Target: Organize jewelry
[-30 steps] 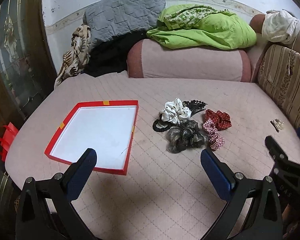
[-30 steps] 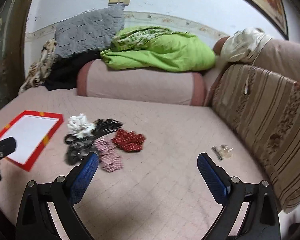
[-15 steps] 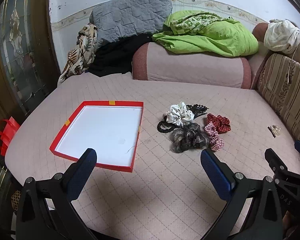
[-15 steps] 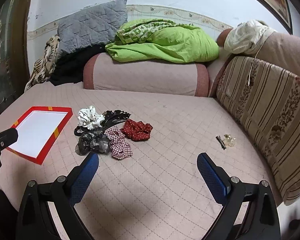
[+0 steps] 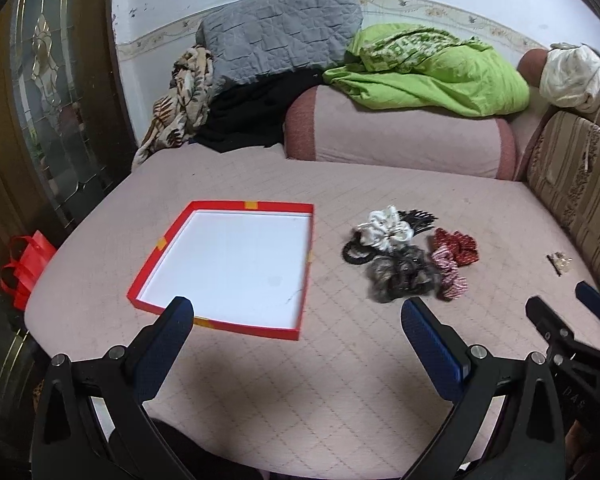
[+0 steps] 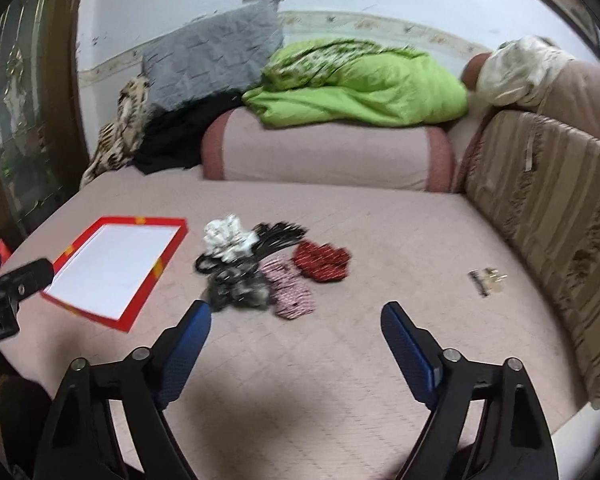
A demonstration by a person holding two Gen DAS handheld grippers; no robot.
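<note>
Left gripper: your left gripper [image 5: 294, 316] hangs over the near edge of the quilted pink mattress [image 5: 320, 380], jaws spread wide with nothing between them; the left blue pad [image 5: 168, 340] overlaps the near rim of the box lid.
Right gripper: your right gripper [image 6: 296, 322] also sits above the near edge of the mattress, jaws released and empty, its left fingertip just short of the grey scrunchie.
Red box lid: the shallow red box lid [image 5: 300, 280] with a white inside lies flat toward the mattress's left edge, nothing in it.
Grey scrunchie: the fuzzy grey scrunchie [image 5: 402, 274] is the nearest of the cluster at the mattress's middle.
Checked scrunchie: a red-and-white checked scrunchie [image 5: 450, 272] touches the grey one on its right.
Red scrunchie: a red dotted scrunchie [image 5: 458, 246] lies just behind the checked one.
Black hair tie: a black hair tie [image 5: 354, 250] lies at the cluster's left, partly under the white scrunchie.
White scrunchie: the white scrunchie [image 5: 386, 230] sits behind the grey one.
Black claw clip: a black claw clip [image 5: 420, 218] pokes out behind the white scrunchie.
Small hairpins: small hairpins [image 6: 486, 278] lie well apart, near the mattress's right edge beside the striped cushion [image 6: 548, 216].
Far edge: a pink bolster [image 5: 400, 136] carries a green quilt [image 5: 432, 72]; a grey pillow [image 5: 276, 36] leans on the wall.
</note>
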